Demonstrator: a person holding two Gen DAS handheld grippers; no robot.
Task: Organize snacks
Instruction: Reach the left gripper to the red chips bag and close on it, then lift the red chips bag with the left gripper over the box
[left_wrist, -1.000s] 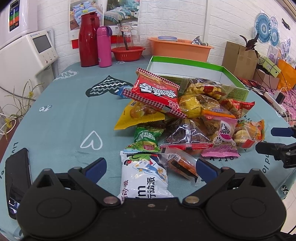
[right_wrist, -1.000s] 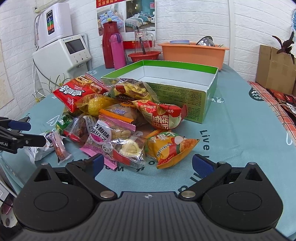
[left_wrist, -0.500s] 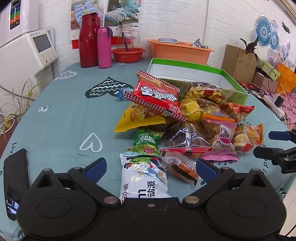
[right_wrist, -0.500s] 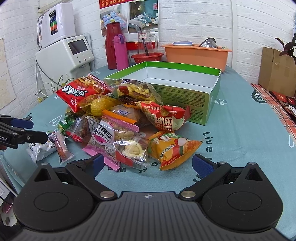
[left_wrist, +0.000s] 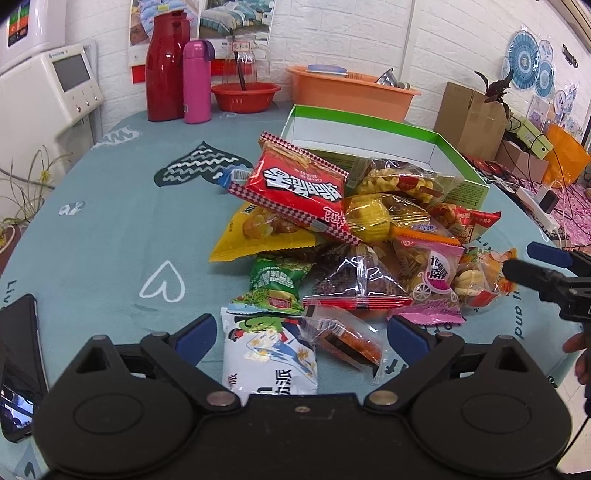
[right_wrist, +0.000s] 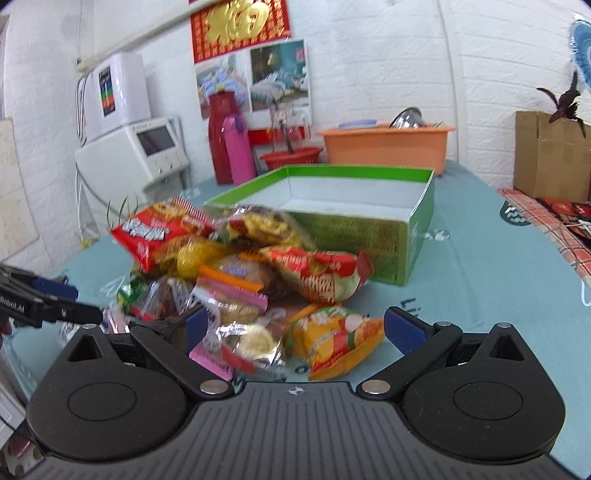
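Note:
A heap of snack packets lies on the teal tablecloth in front of an open green box (left_wrist: 369, 125) (right_wrist: 417, 236) with a white inside. A red packet (left_wrist: 295, 184) (right_wrist: 147, 232) tops the heap. My left gripper (left_wrist: 301, 332) is open, its fingers standing either side of a white packet (left_wrist: 269, 358) and a small clear packet (left_wrist: 343, 339) at the near edge. My right gripper (right_wrist: 295, 328) is open and low over an orange-yellow packet (right_wrist: 332, 339) and a clear biscuit packet (right_wrist: 251, 343). Each gripper shows in the other's view: the right gripper (left_wrist: 535, 269), the left gripper (right_wrist: 55, 302).
At the table's back stand a red flask (left_wrist: 164, 66), a pink bottle (left_wrist: 197, 81), a red bowl (left_wrist: 245, 96) and an orange tub (left_wrist: 351, 92). A phone (left_wrist: 18, 365) lies at the near left edge. Cardboard boxes (left_wrist: 469, 118) stand off to the right.
The right gripper has dropped lower and closer to the heap, its view tilted up and blurred. The left gripper has edged forward toward the white packet. Both stay open.

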